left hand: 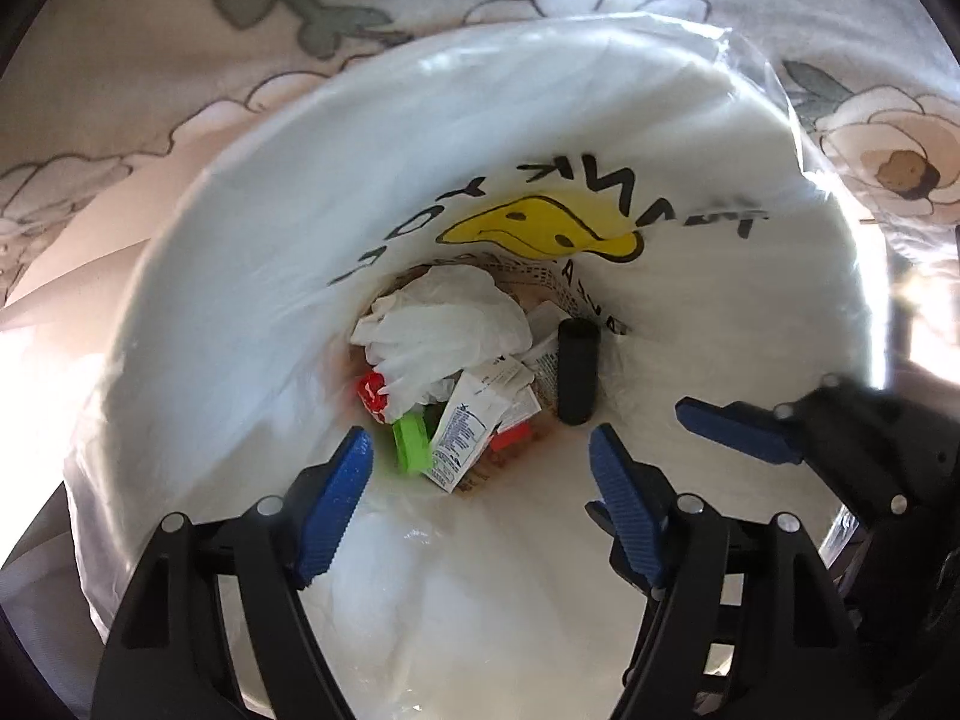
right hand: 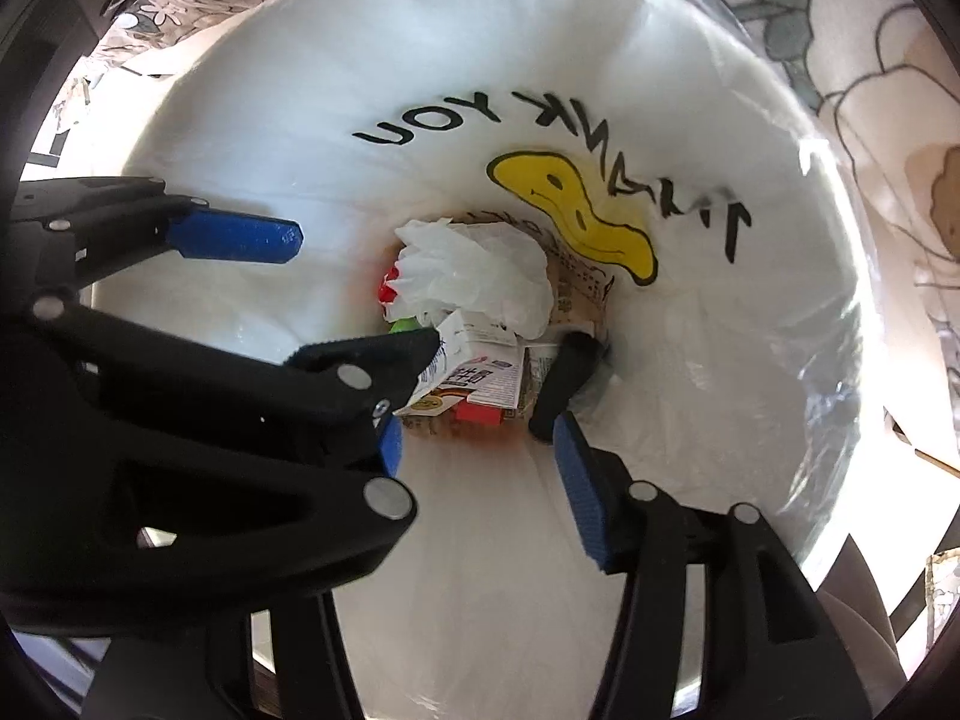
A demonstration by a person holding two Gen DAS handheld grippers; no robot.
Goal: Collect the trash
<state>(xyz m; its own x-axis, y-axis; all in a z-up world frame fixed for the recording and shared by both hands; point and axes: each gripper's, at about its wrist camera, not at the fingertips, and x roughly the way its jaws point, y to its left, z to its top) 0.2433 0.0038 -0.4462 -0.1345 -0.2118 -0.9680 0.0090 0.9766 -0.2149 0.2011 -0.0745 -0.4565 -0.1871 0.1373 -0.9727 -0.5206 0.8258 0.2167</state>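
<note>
A white plastic bag printed with a yellow smiley face stands open. Both wrist views look down into it. At its bottom lie crumpled white plastic, a black cylinder, white sachets, a green piece and red scraps. My left gripper is open and empty above the bag mouth. My right gripper is open and empty beside it; the same bag and trash show there. The left gripper crosses the left of the right wrist view. The right gripper's fingers show in the left wrist view.
A cloth with a flower print lies around and behind the bag; it also shows in the right wrist view. Bright light comes in at both sides.
</note>
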